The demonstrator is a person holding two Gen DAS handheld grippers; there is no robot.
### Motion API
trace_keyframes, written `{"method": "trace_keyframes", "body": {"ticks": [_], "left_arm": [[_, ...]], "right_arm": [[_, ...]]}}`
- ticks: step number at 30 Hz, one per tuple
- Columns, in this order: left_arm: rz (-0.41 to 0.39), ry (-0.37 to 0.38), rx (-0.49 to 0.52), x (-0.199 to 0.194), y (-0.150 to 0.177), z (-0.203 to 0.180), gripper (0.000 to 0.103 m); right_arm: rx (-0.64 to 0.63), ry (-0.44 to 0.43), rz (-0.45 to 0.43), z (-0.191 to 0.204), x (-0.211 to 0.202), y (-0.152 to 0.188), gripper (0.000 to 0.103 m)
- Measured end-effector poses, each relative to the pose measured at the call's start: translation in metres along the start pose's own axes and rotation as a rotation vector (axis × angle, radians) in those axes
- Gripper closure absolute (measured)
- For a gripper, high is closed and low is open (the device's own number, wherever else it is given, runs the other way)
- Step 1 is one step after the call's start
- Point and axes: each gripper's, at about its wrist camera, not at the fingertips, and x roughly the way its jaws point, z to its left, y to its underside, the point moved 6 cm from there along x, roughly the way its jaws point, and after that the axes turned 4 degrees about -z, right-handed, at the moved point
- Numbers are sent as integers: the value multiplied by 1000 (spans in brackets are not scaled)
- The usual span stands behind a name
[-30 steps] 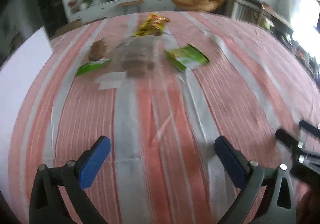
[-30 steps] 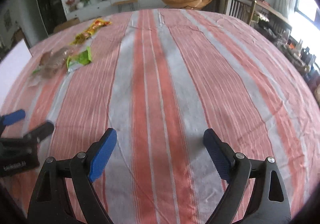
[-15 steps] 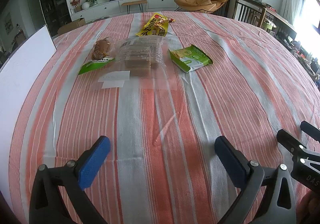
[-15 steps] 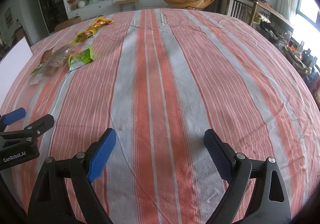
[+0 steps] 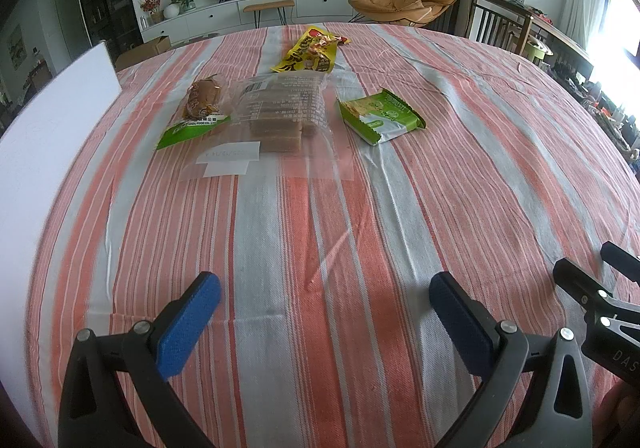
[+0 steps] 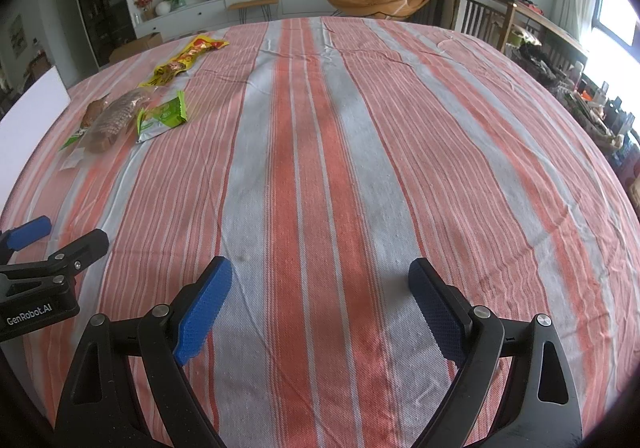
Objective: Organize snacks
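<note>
Steadied from the earlier blur, both tools, left tool (image 5: 320,308) and right tool (image 6: 320,302), spread and empty, snack packets (image 5: 280,108) far-left on striped worktop (image 5: 400,208), untouched, ready for approach.

Right gripper (image 5: 600,288) cut off by frame edge in left wrist view. White board (image 5: 52,128) cropped at left. Label print on clear snack bag (image 5: 280,108) too small to read.
</note>
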Motion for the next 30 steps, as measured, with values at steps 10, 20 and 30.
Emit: {"method": "trace_keyframes", "body": {"ticks": [10, 20, 30], "left_arm": [[0, 0, 0, 1, 0, 0, 0], [0, 0, 0, 1, 0, 0, 0], [0, 0, 0, 0, 0, 0, 0]], "right_arm": [[-1, 1, 0, 0, 1, 0, 10], [-1, 5, 4, -1, -1, 0, 9], [13, 15, 11, -2, 8, 4, 5]]}}
